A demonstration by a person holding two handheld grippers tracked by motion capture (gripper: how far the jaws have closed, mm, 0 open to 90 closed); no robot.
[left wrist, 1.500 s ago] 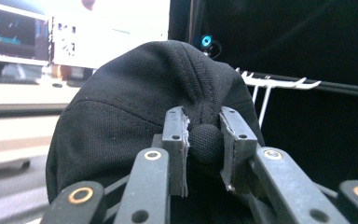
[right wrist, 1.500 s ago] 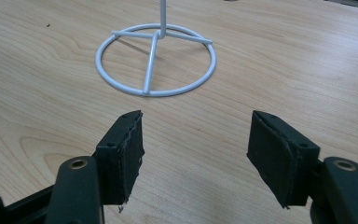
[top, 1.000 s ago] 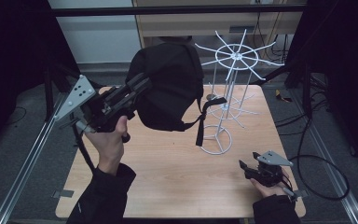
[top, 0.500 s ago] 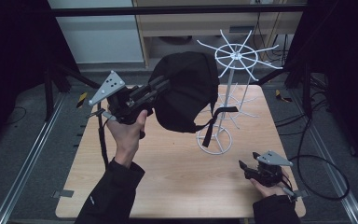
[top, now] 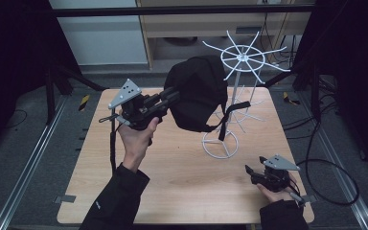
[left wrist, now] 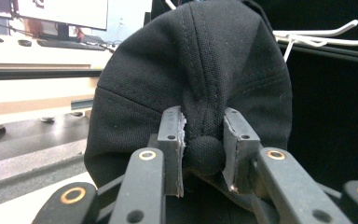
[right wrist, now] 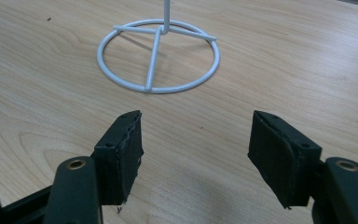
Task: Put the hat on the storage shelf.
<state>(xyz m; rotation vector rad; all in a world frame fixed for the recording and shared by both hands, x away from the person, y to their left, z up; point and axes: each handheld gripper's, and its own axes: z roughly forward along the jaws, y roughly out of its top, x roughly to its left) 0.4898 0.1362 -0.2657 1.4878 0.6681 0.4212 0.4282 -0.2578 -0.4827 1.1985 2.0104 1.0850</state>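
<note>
High view: the left gripper has swung the black cap in from nine o'clock, and it now hangs against the white wire rack — looks like hanging time. The right gripper waits at five o'clock on the table. Left gripper view: jaws clamped on the cap's top button, just easing wider, button between them. Right gripper view: jaws apart, empty, rack base at twelve o'clock.
</note>
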